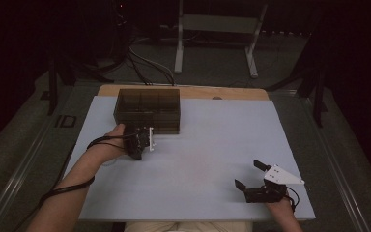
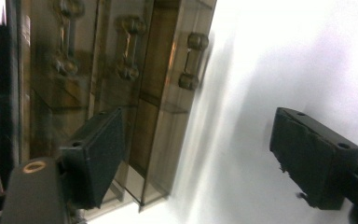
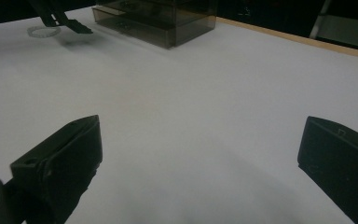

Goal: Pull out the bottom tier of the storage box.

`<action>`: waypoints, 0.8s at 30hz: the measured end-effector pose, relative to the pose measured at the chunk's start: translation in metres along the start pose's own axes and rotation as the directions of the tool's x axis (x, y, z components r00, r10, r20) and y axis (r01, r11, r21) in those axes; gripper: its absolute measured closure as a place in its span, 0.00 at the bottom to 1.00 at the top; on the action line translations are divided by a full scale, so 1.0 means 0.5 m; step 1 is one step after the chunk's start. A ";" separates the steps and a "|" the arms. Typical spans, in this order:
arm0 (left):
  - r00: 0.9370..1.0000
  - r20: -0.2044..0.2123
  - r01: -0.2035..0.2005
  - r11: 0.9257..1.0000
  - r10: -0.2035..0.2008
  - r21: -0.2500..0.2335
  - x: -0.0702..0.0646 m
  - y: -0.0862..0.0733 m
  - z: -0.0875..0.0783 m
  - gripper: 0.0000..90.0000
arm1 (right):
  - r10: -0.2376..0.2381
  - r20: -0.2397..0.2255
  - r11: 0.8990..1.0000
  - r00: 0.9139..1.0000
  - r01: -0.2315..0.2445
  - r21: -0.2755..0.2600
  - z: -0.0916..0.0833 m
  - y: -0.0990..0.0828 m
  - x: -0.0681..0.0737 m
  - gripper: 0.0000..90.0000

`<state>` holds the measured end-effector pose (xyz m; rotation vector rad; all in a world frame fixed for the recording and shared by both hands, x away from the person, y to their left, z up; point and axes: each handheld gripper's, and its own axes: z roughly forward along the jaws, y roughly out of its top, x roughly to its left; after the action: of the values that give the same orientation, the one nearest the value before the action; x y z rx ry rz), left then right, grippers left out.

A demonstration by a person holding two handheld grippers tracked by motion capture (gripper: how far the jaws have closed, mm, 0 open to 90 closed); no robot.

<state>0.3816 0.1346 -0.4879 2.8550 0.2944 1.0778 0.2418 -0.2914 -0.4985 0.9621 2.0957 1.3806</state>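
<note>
No writing or label can be read on anything here.

In the high view, a smoky, see-through drawer box (image 1: 147,110) stands at the far left of the pale worktop (image 1: 212,145), its front facing the person. The left tool (image 1: 145,140) hovers just before that front, near its lower left corner, though whether it touches is hard to tell at this dimness. The right tool (image 1: 250,174) rests near the front right edge, well apart from the box, its jaws spread and empty.

In the left gripper view, the box (image 2: 121,93) shows three drawer fronts with dumbbell-shaped handles (image 2: 192,60). The tool's jaws stand wide with nothing between them.

In the right gripper view, the jaws gape over bare worktop (image 3: 205,116); the box (image 3: 163,18) sits far off, with a small white ring (image 3: 43,31) lying left of it.
</note>
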 end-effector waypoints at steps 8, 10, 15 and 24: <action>0.996 0.090 -0.001 1.000 0.003 -0.022 0.015 -0.012 -0.005 0.04 | -0.007 -0.001 1.000 1.000 0.007 0.007 0.002 -0.001 0.000 0.00; 0.997 0.080 -0.019 1.000 0.020 -0.015 0.018 -0.015 -0.004 0.04 | -0.006 -0.002 1.000 1.000 0.006 0.006 0.001 -0.001 0.000 0.00; 0.994 0.088 -0.058 0.998 0.059 -0.006 0.026 -0.024 -0.003 0.04 | -0.008 -0.003 1.000 1.000 0.008 0.008 0.002 -0.001 0.001 0.00; 0.981 0.193 0.004 0.996 0.013 -0.089 0.059 -0.044 -0.006 0.04 | -0.008 -0.004 1.000 1.000 0.008 0.009 0.003 -0.001 0.001 0.00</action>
<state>0.3977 0.1621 -0.4696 2.8522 0.2203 0.7838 0.2422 -0.2902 -0.4996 0.9544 2.1084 1.3718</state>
